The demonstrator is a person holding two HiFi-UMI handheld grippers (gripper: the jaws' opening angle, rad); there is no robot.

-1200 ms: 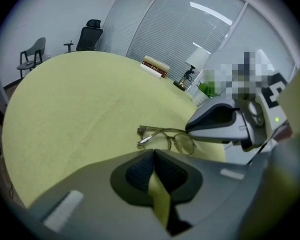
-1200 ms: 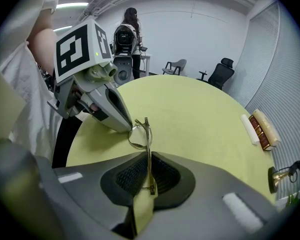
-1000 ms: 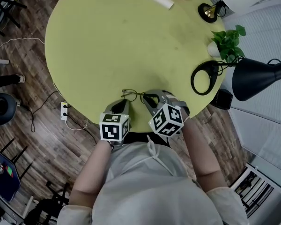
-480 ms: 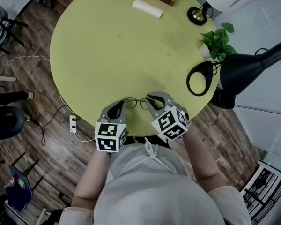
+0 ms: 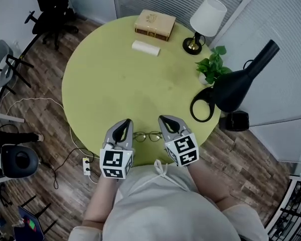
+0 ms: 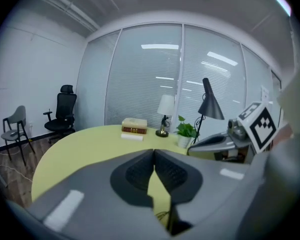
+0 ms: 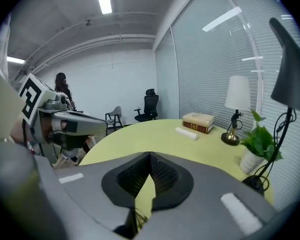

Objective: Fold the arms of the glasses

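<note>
The thin-framed glasses [image 5: 147, 136] lie on the round yellow-green table [image 5: 120, 79] close to its near edge; whether their arms are folded I cannot make out. My left gripper [image 5: 123, 125] hangs just left of them and my right gripper [image 5: 166, 120] just right, both lifted off the table and apart from the glasses. In the left gripper view the jaws [image 6: 154, 153] meet at their tips with nothing between them. The right gripper's jaws [image 7: 149, 156] are shut and empty too. A sliver of the glasses [image 7: 138, 218] shows below them.
At the table's far side lie a book [image 5: 154, 24] and a white roll [image 5: 145, 48]. A white-shaded lamp [image 5: 206, 17], a potted plant [image 5: 210, 70] and a black desk lamp [image 5: 235, 88] stand along the right edge. Office chairs [image 5: 49, 8] stand at the left.
Both grippers have risen off the table and drawn apart from the glasses, which stay lying near the edge. The right gripper's jaws have closed. The head view now takes in more of the room.
</note>
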